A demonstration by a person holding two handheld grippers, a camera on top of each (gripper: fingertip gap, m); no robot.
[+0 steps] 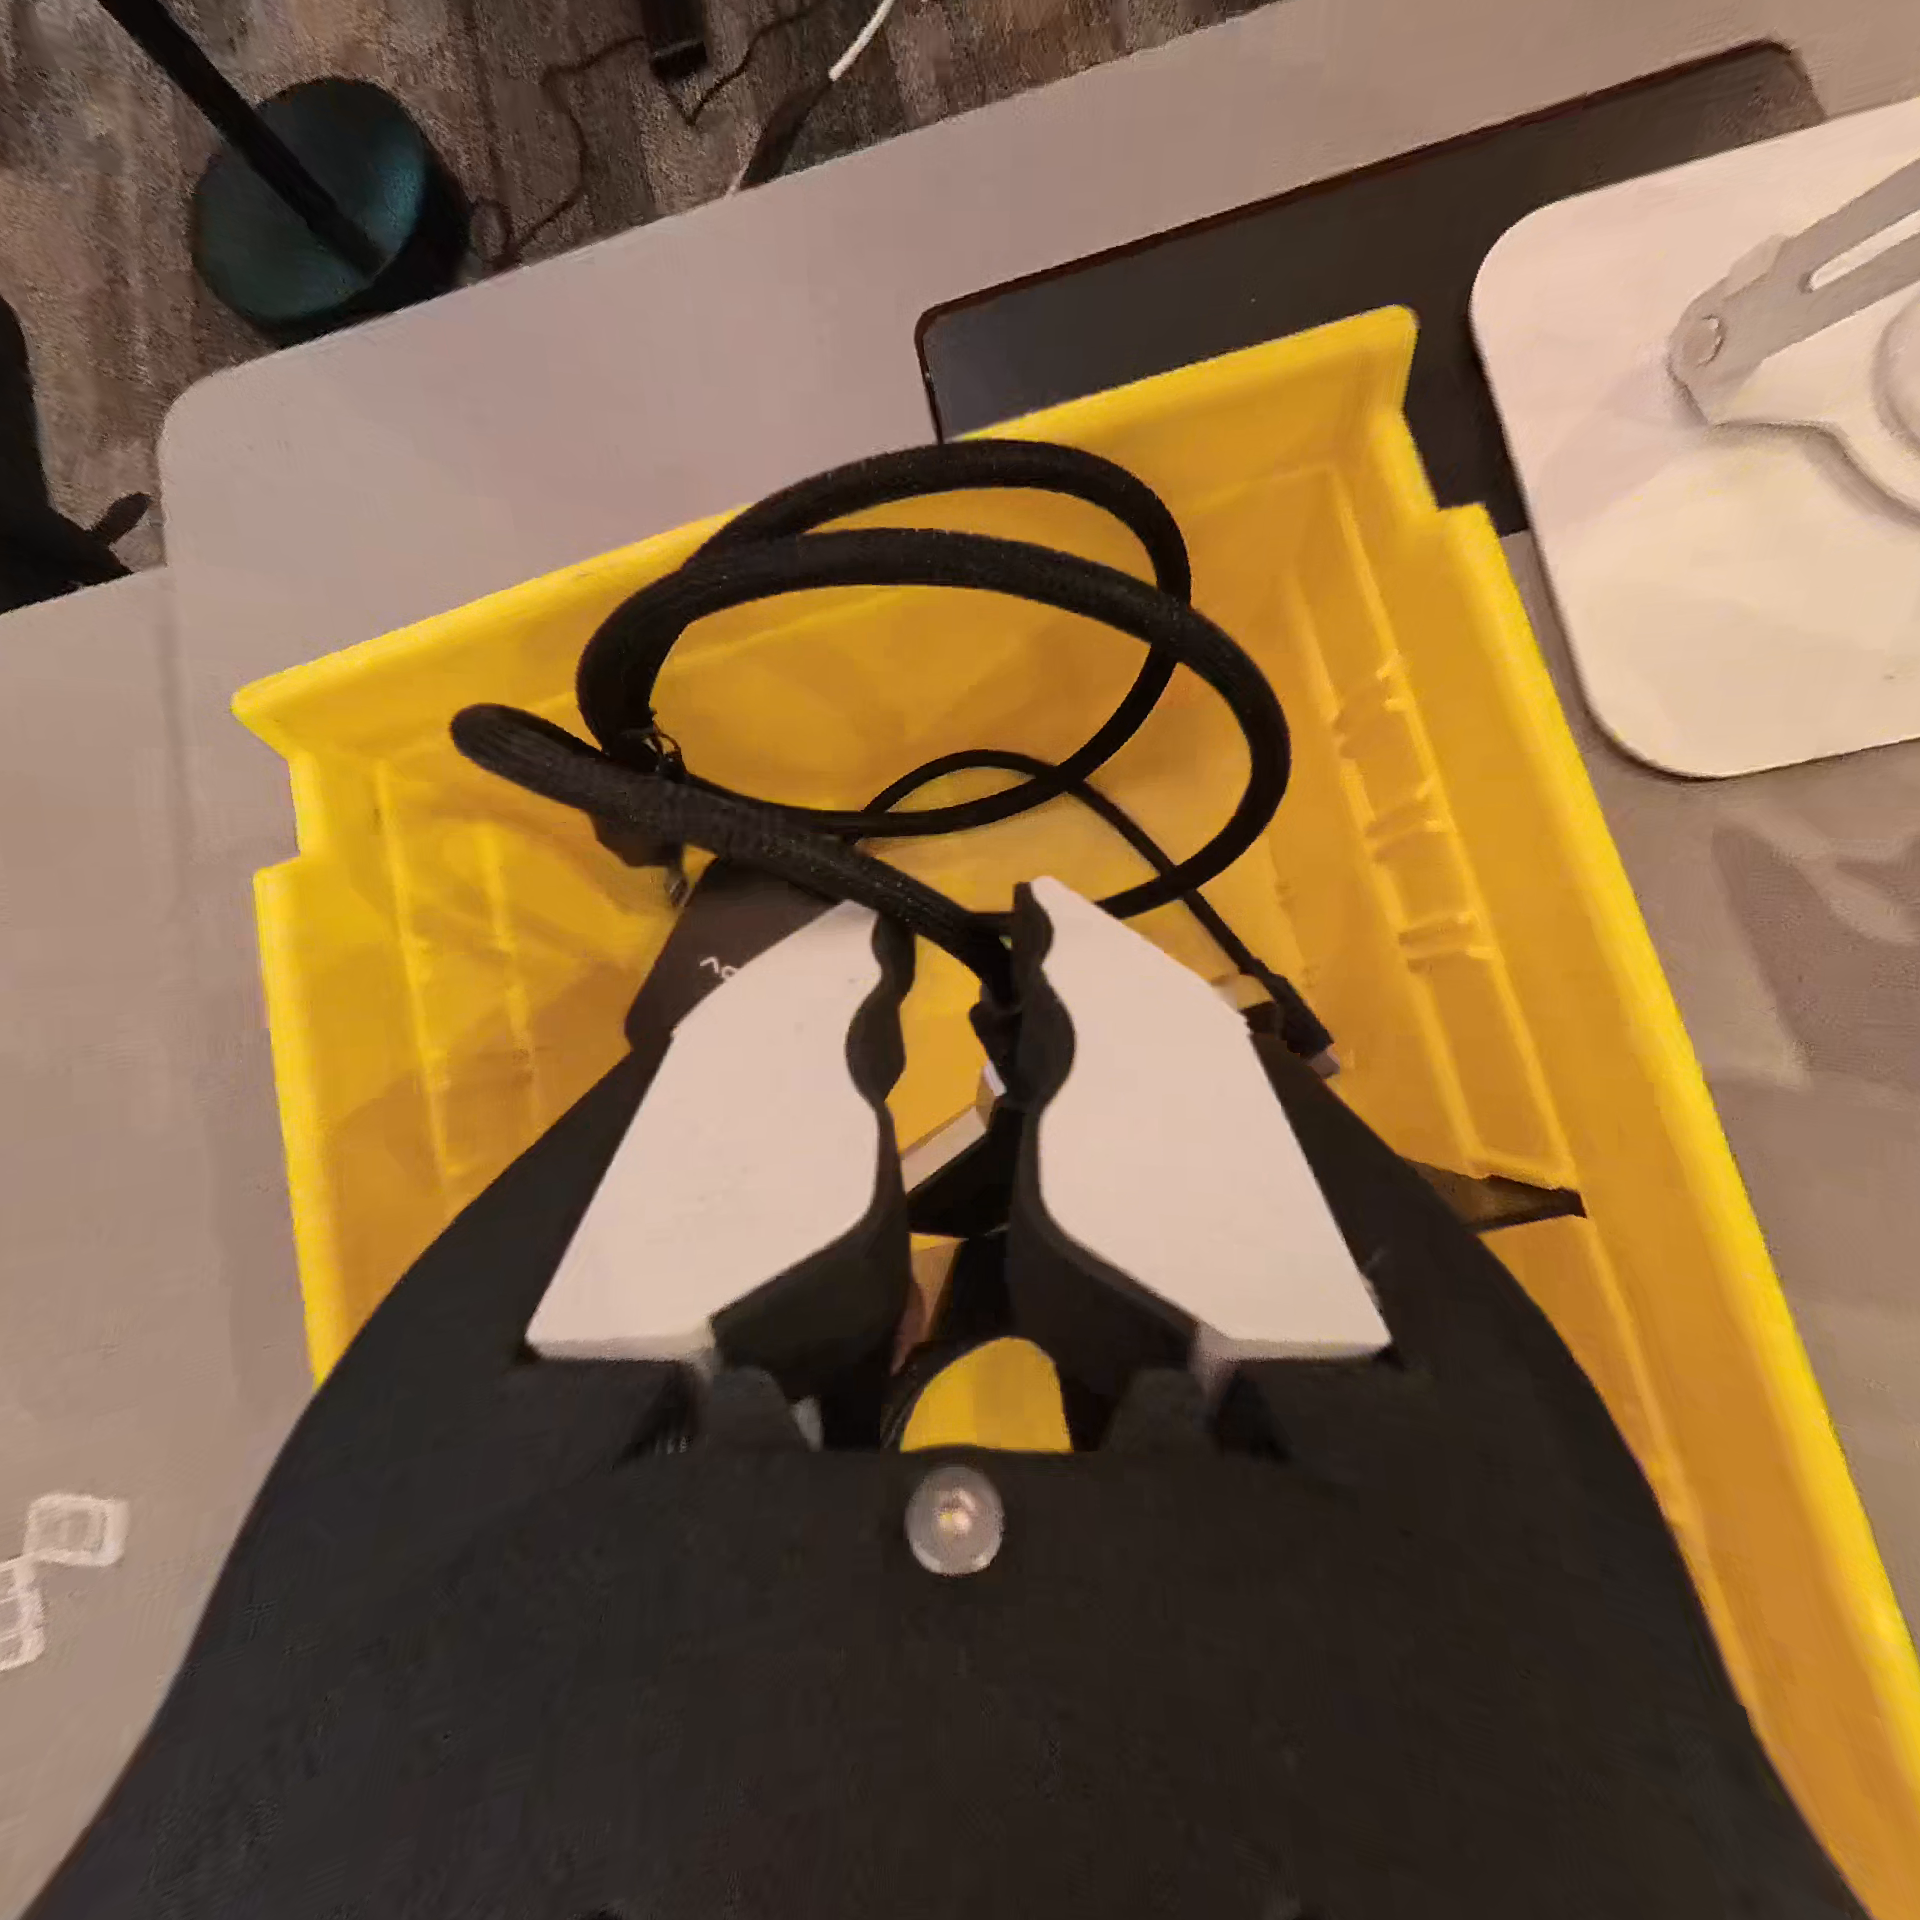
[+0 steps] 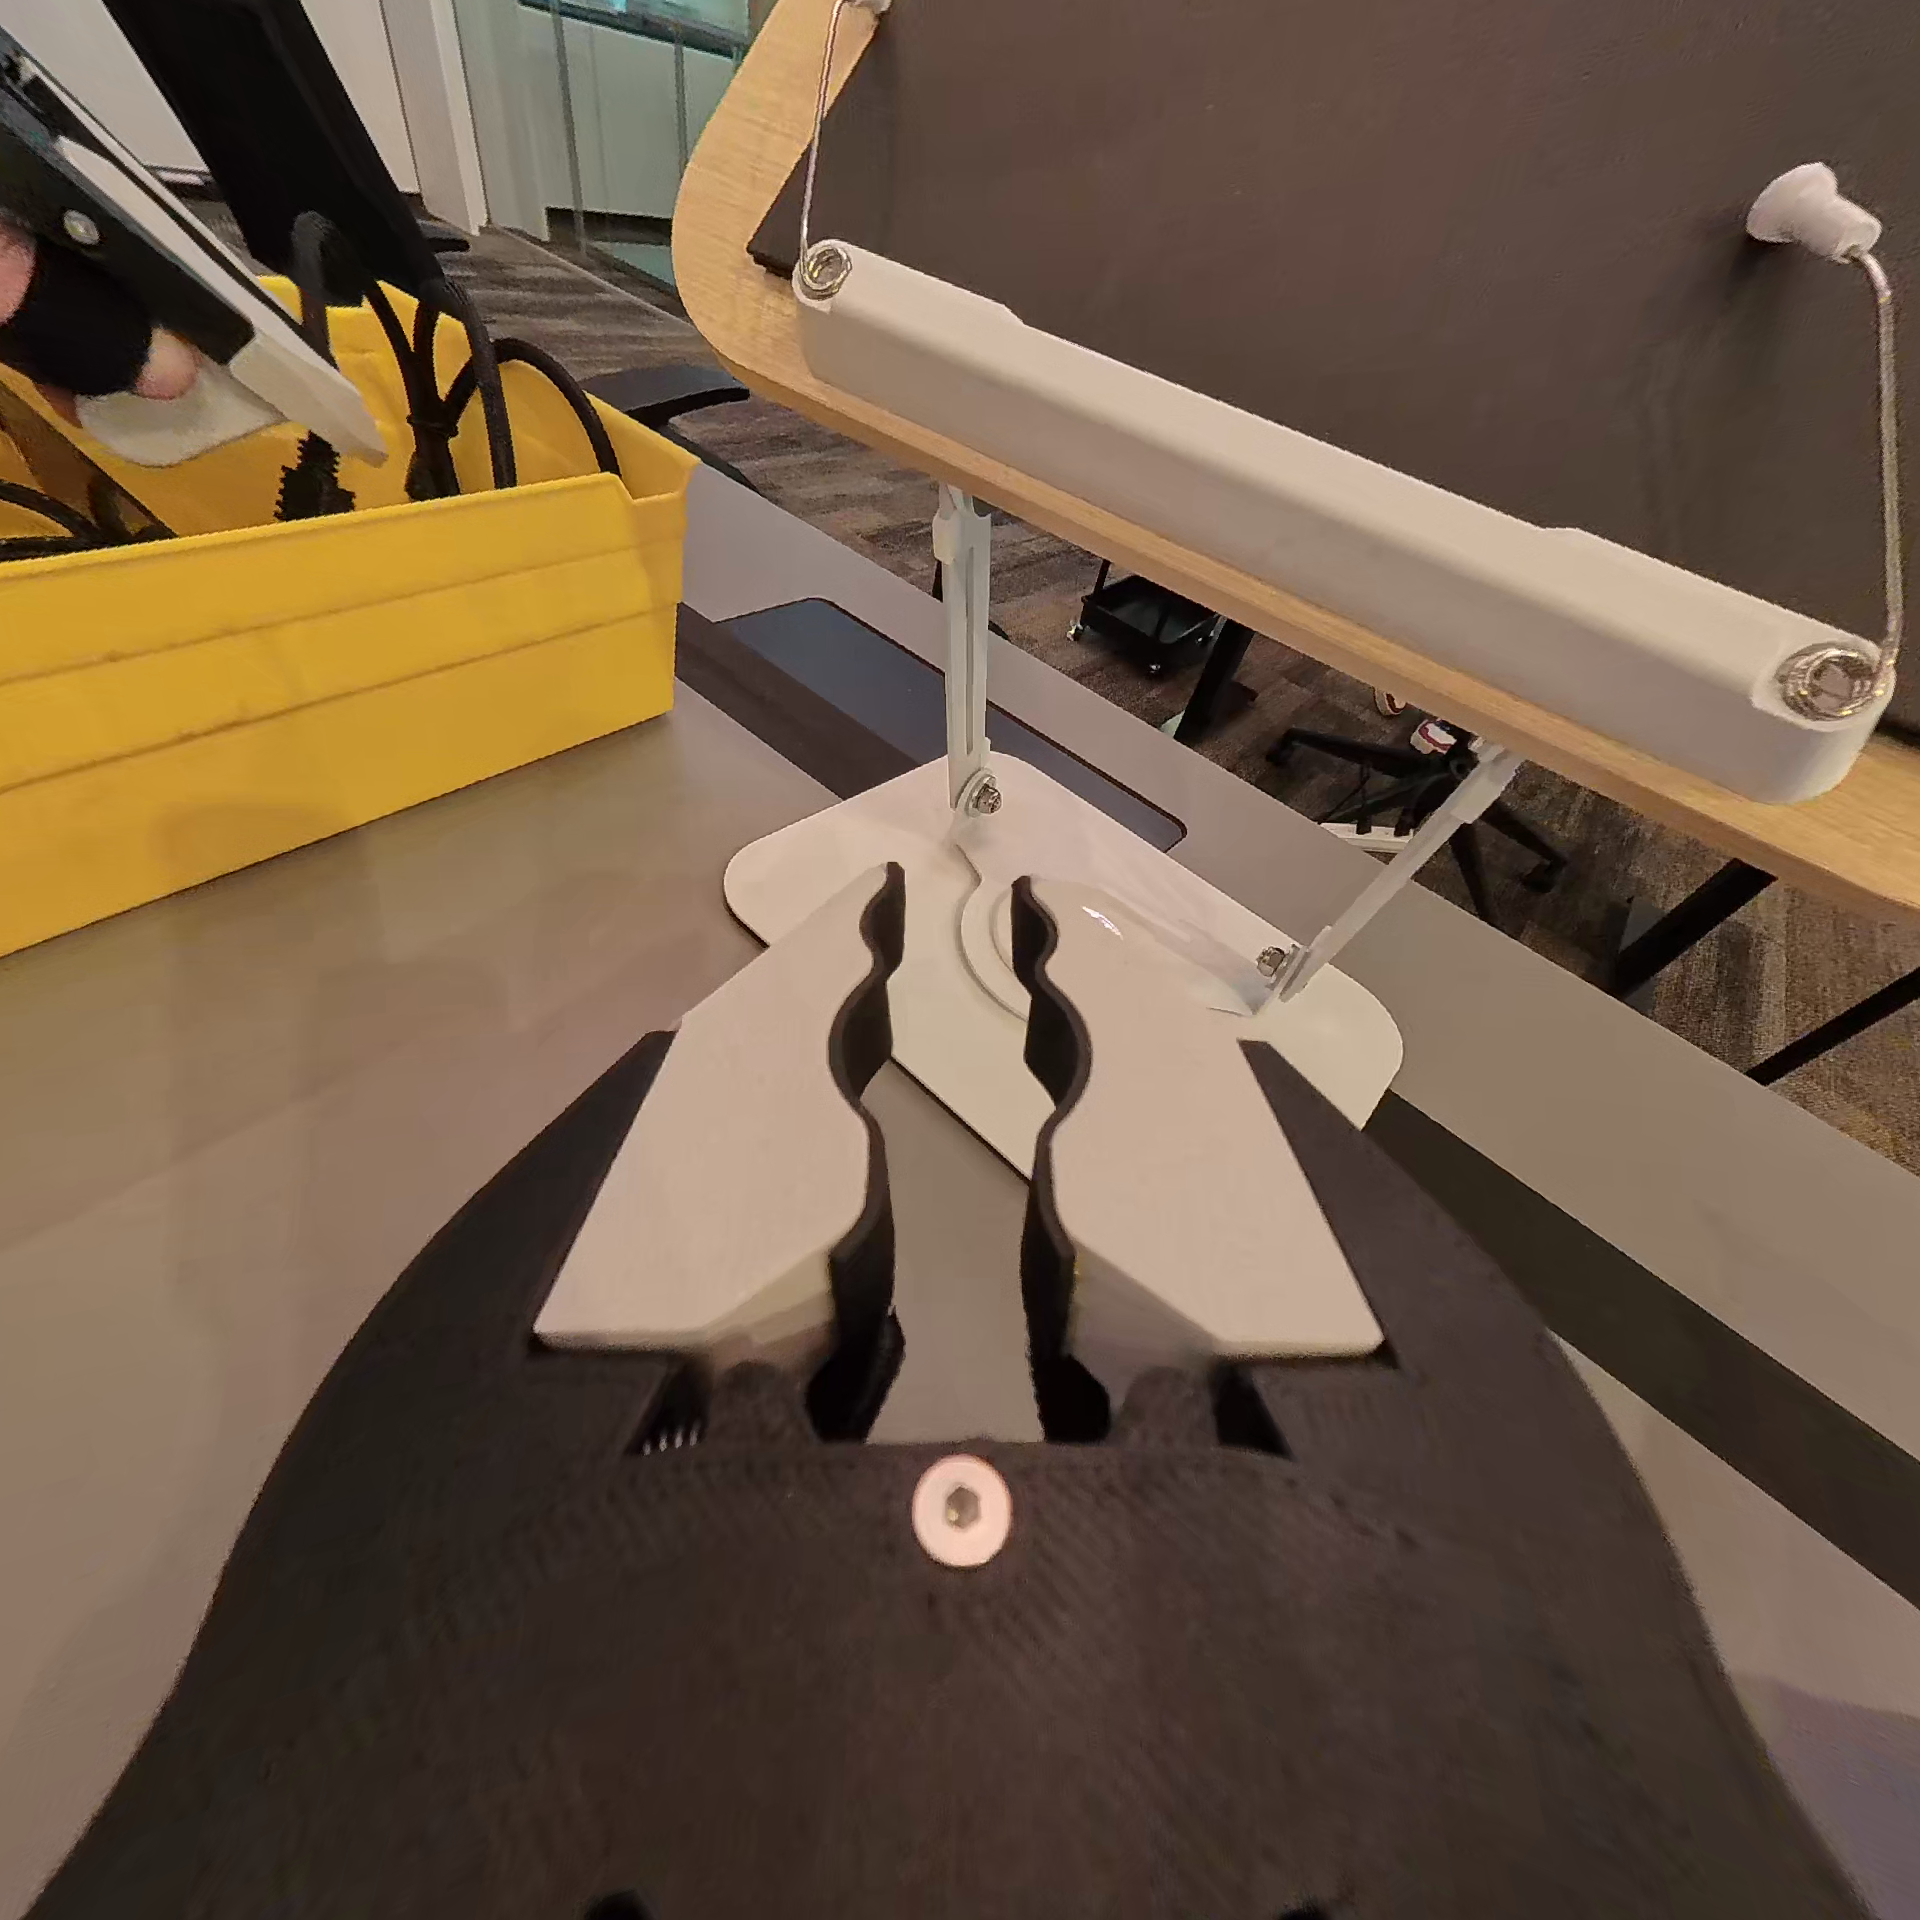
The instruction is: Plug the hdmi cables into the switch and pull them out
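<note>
Black braided hdmi cables (image 1: 935,582) lie coiled in a yellow bin (image 1: 1455,935). My left gripper (image 1: 966,904) reaches into the bin, and its jaws stand a little apart around one hdmi cable's end (image 1: 992,1013), which presses on the right pad. A black box with white marks (image 1: 717,930) lies partly hidden under the left finger. A thin black cable with a small plug (image 1: 1311,1039) lies to the right. My right gripper (image 2: 956,894) is open and empty above the grey table. In its view the left gripper (image 2: 332,442) shows over the bin (image 2: 312,665).
A white stand base (image 2: 1330,1039) lies just ahead of the right gripper and carries a tilted wooden board with a dark panel (image 2: 1351,260) overhead. A dark mat (image 1: 1143,343) lies behind the bin. The table's far edge (image 1: 520,332) is near, with a round lamp foot (image 1: 312,208) on the floor beyond. Spacing between my two grippers at the tips: around 30 cm.
</note>
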